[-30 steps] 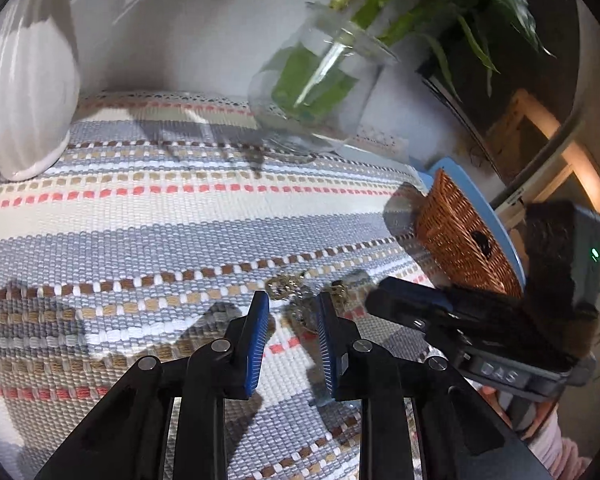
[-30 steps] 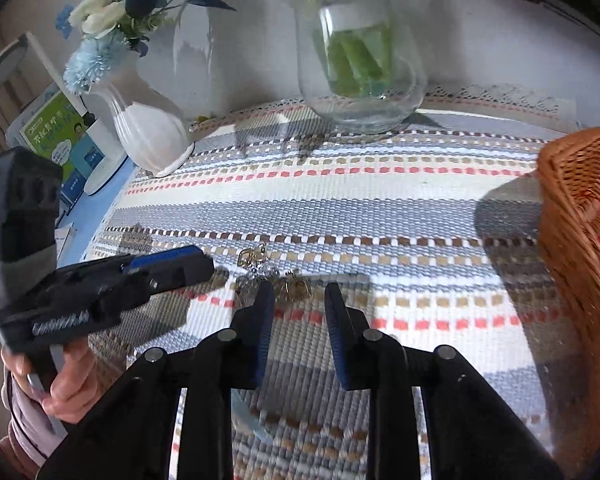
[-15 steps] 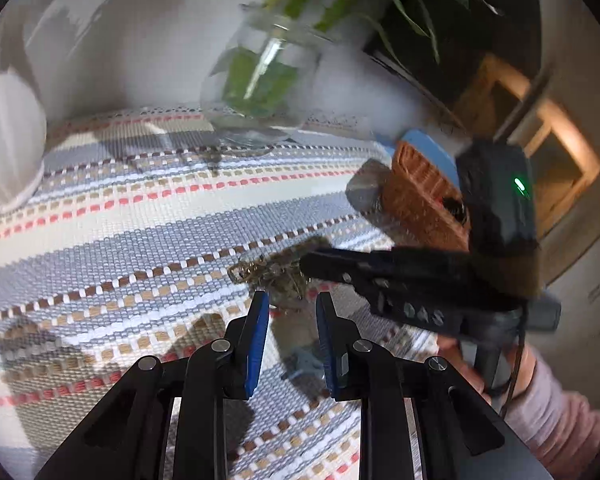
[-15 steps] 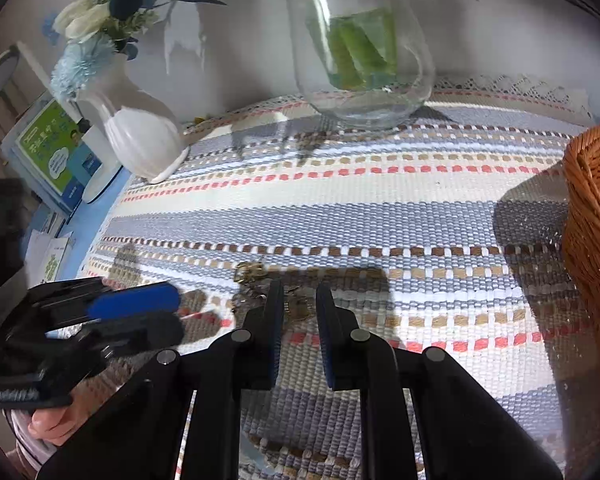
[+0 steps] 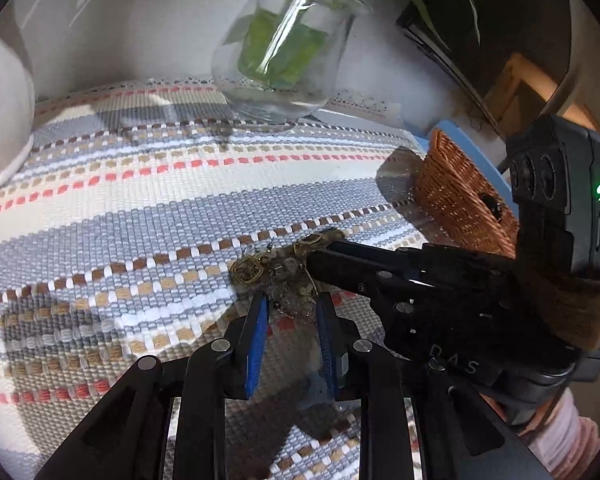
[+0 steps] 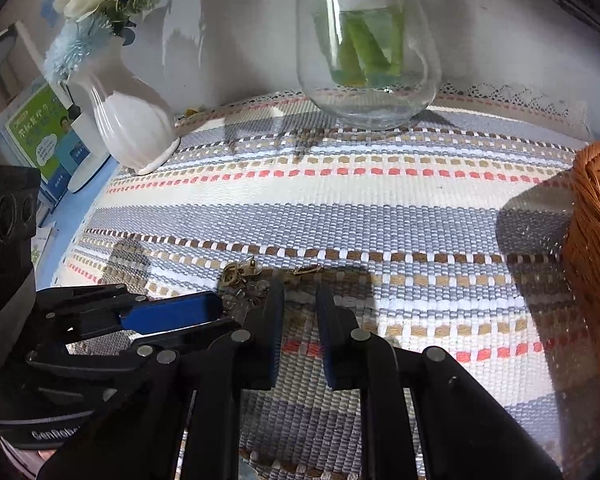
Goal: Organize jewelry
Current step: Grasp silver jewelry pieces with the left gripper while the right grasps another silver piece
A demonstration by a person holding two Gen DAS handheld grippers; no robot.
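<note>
A small tangle of gold and clear jewelry [image 5: 276,276] [image 6: 240,276] lies on the striped woven mat [image 5: 140,208]. My left gripper [image 5: 290,306] is at the near side of the pile. Its blue pads [image 5: 256,320] stand a little apart, with the tangle's near end lying loose between the tips. My right gripper [image 6: 300,294] reaches the pile from the right and points down at its far edge. Its jaws are narrow, and only mat shows in the gap between them. Each gripper appears in the other's view: the right gripper [image 5: 328,256] and the left gripper [image 6: 216,312].
A brown wicker basket [image 5: 460,204] [image 6: 592,232] stands at the mat's right edge. A glass vase with green stems [image 5: 284,52] [image 6: 364,52] and a white ribbed vase [image 6: 132,120] stand along the back wall. A person's hand and sleeve [image 5: 560,432] hold the right gripper.
My left gripper has moved in to the jewelry, which now lies at its tips. My right gripper's jaws have narrowed, and it has come down onto the far edge of the pile.
</note>
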